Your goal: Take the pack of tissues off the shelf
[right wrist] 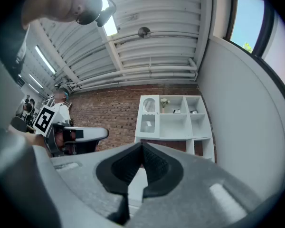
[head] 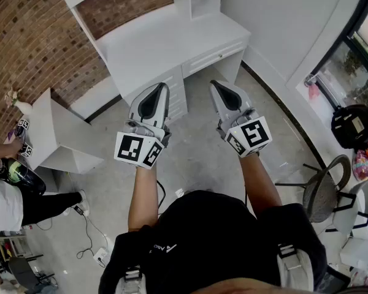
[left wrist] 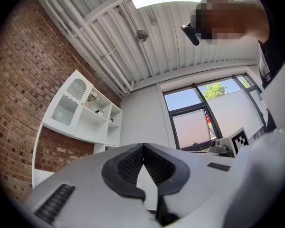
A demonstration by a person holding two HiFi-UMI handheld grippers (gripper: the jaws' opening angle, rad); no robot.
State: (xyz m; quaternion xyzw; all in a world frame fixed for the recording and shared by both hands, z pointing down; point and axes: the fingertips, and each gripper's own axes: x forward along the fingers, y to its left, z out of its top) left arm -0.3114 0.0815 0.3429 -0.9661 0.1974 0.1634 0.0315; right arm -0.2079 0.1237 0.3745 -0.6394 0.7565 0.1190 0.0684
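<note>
A white shelf unit (right wrist: 173, 118) hangs on the brick wall above a white desk (head: 165, 41); it also shows in the left gripper view (left wrist: 85, 113). Small items sit in its upper compartments (right wrist: 177, 111). They are too small to tell which one is the pack of tissues. My left gripper (head: 161, 87) and right gripper (head: 213, 83) are held side by side in front of the desk, pointing at it. Both are shut with nothing between the jaws, as the left gripper view (left wrist: 143, 146) and the right gripper view (right wrist: 142, 144) show. Each is well short of the shelf.
A low white side table (head: 55, 133) stands at the left by the brick wall (head: 30, 35). Another person (head: 6, 195) stands at the far left. A chair (head: 325, 195) and bags are at the right by the window. Cables lie on the floor (head: 86, 237).
</note>
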